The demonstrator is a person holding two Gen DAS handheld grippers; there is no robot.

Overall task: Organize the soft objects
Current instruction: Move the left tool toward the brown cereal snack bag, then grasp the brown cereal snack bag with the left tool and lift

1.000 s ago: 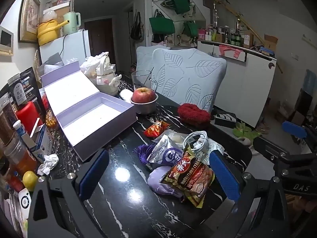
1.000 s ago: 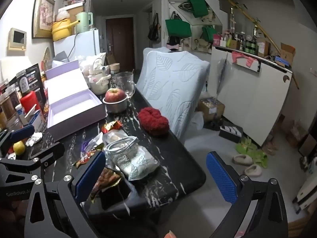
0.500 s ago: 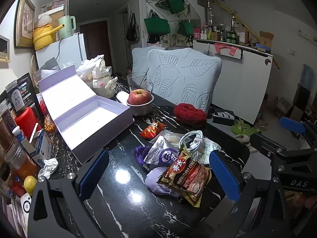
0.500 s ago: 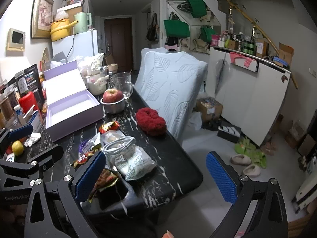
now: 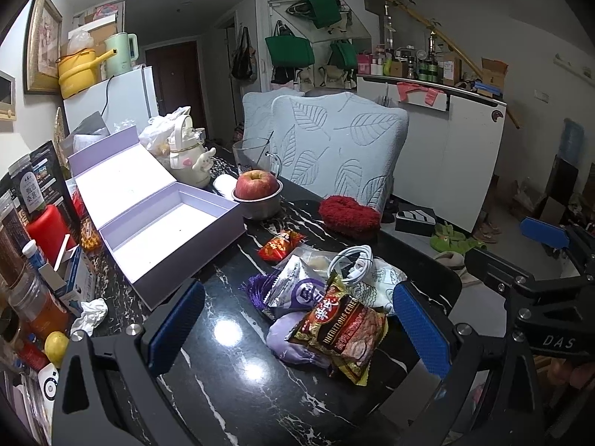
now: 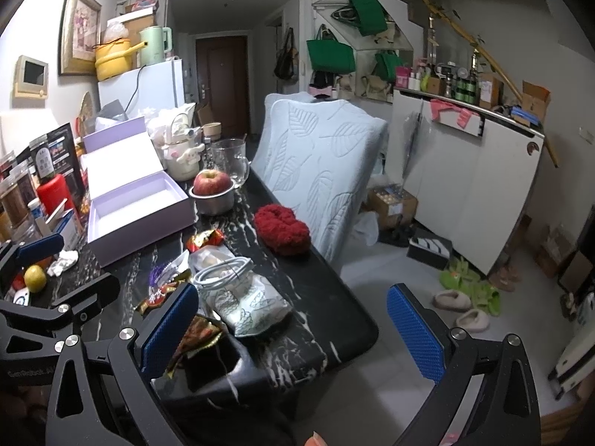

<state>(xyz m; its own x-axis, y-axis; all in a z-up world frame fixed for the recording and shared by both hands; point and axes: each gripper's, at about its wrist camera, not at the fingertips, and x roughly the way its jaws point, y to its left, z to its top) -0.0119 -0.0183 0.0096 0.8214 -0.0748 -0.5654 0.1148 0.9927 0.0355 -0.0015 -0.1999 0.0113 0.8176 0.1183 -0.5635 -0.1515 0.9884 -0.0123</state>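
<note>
Both sets of jaws stand spread wide and empty, nothing between the blue pads, nothing touched. The left gripper (image 5: 295, 321) hangs over the near end of the dark marbled worktop (image 5: 208, 390), and right between its jaws and a little ahead sits the heap: a brown cereal packet (image 5: 340, 336) lying on a soft lilac bag (image 5: 293, 342), with a coiled white cable (image 5: 353, 262) on a patterned pouch just beyond. The right gripper (image 6: 293, 330) hovers off that same end, its left pad beside the pouch (image 6: 253, 303), its right pad out over the floor. Ahead of both, the fuzzy red piece (image 6: 282, 228) lies alone near the worktop's edge, and further ahead to the left the lilac box (image 5: 167, 230) gapes lid-up, laid ready, I'd say, to take the soft things. The apple in its metal bowl (image 5: 260, 202) sits beside the box. Nothing is packed yet.
</note>
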